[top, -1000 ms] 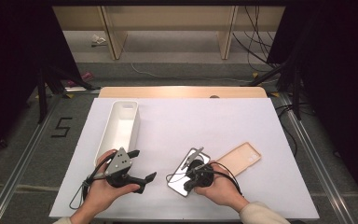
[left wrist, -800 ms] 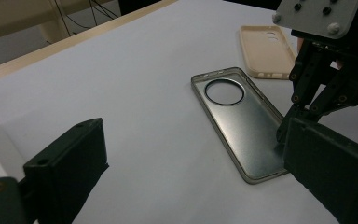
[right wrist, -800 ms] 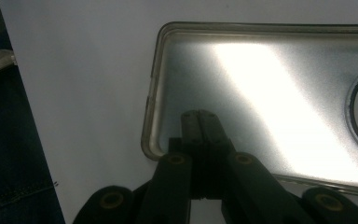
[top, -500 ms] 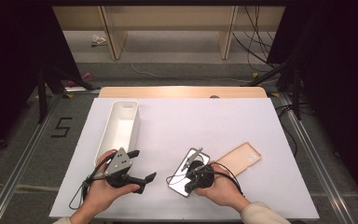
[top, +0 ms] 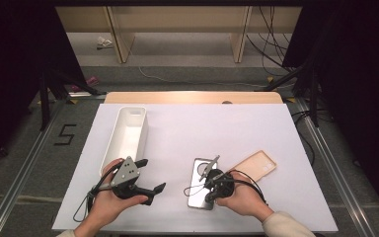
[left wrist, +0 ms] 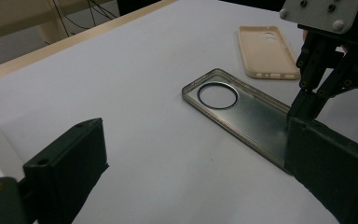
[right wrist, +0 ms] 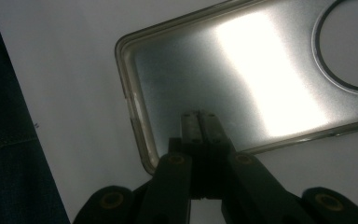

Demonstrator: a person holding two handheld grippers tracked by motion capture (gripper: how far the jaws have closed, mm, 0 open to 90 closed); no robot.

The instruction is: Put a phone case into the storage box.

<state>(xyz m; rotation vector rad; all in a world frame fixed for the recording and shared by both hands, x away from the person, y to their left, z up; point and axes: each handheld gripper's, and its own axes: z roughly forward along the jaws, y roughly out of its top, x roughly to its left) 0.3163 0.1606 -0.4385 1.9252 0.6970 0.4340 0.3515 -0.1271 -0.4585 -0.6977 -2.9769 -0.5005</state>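
A clear phone case [top: 201,183] lies flat on the white desk [top: 217,128], open side up. It sits near the front edge of the desk, a bit right of the middle. Its long side runs from the person out toward the far edge, leaning a little to the right. The end with the round camera hole [left wrist: 217,94] points away from the person.

The right claw [top: 210,196] is over the near end of the clear case. Its two black jaws are pressed together with nothing between them. In the right gripper view the tips sit over the shiny inside of the case, close to its long rim. I cannot tell if they touch it. The right hand [top: 242,195] comes in from the bottom and points the claw down and to the left.

The left claw [top: 150,175] is wide open and holds nothing. The left hand [top: 109,200] holds it low over the desk, pointing to the right toward the clear case.

A tan phone case [top: 254,167] lies just beside the clear one, to its right, slanting away. A long white bin [top: 127,136] stands on the left part of the desk.
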